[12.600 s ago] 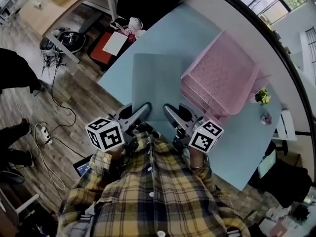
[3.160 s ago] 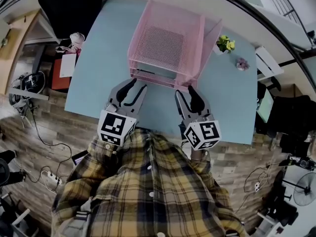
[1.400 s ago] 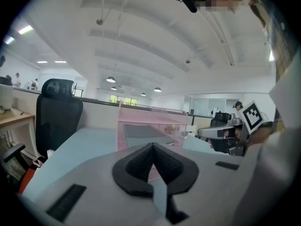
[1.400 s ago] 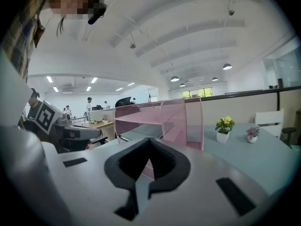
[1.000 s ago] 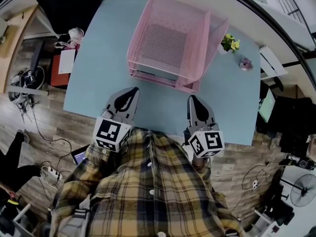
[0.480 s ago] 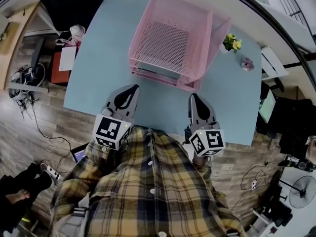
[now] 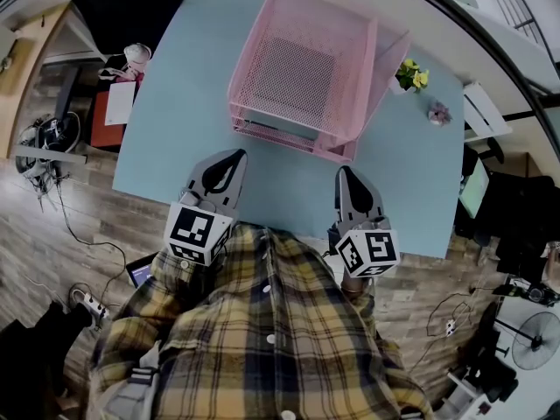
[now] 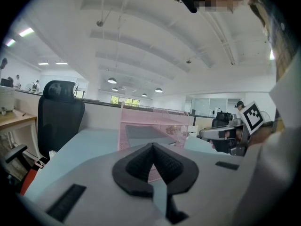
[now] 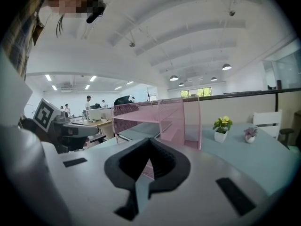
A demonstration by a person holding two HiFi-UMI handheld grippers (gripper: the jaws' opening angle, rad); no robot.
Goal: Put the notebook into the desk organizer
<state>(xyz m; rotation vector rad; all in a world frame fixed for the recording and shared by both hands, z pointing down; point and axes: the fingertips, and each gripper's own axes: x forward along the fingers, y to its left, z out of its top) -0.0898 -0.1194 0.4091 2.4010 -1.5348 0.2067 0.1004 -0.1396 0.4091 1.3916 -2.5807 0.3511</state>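
Left gripper [image 7: 229, 158] and right gripper [image 7: 347, 176] clenched, empty; notebook [image 8: 141, 132] lies flat inside the organizer [image 7: 364, 86], straight ahead of both jaws, about equally near each.

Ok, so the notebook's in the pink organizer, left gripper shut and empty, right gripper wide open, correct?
No: the right gripper is shut too, jaws together and empty, as the right gripper view shows. The notebook does lie in the pink organizer, and the left gripper is shut and empty.

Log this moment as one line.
notebook: inside organizer | left tongs: shut, empty | right tongs: shut, empty | both: clear of organizer
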